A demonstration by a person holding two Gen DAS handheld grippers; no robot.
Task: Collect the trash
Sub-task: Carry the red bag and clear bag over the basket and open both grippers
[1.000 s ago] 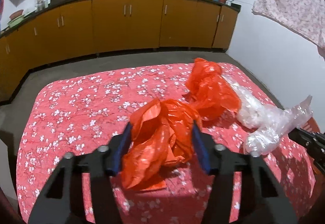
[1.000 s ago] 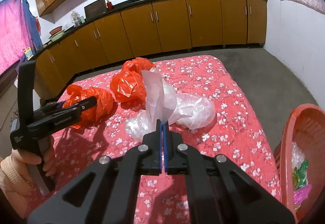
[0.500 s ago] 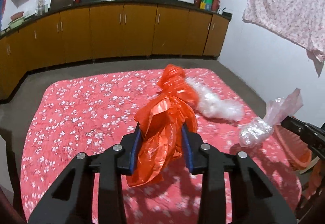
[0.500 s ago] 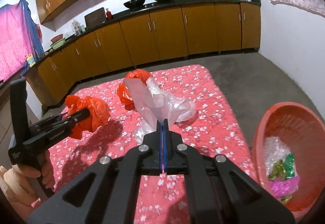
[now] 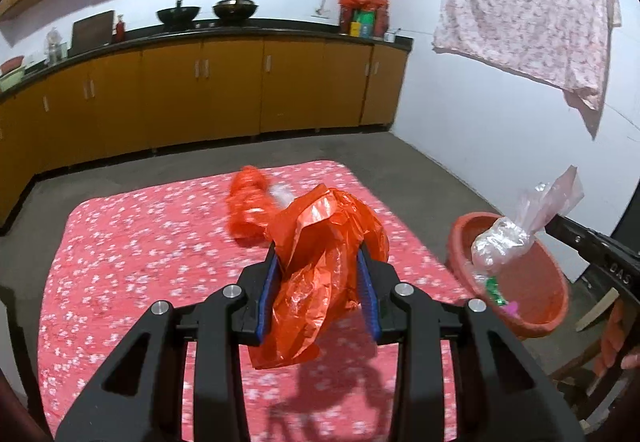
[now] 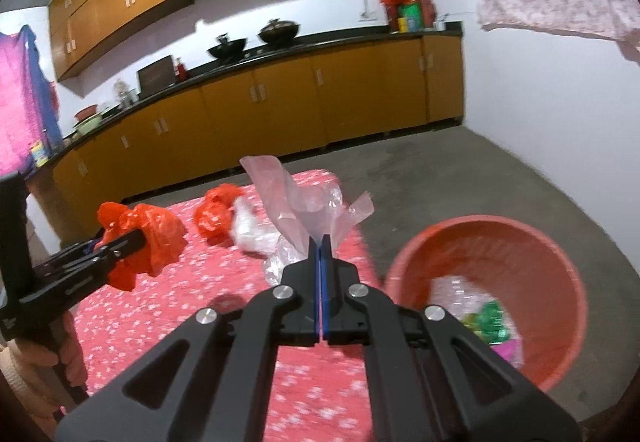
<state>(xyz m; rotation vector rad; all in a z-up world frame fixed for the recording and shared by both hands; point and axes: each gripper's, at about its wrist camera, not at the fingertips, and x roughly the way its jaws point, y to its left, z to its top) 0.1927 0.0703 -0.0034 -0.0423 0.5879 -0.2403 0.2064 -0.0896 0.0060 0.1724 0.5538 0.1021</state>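
An orange bag (image 5: 320,266) hangs clenched between the left gripper's (image 5: 318,290) fingers above the floral surface (image 5: 132,254), while the right gripper (image 6: 320,246), fingers clamped, holds a clear bag (image 6: 304,209) beside the red basket (image 6: 560,270).

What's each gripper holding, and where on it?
Left gripper: crumpled orange bag, squeezed around its middle. Right gripper: clear bag, pinched shut at a gathered fold, the rest flaring above.
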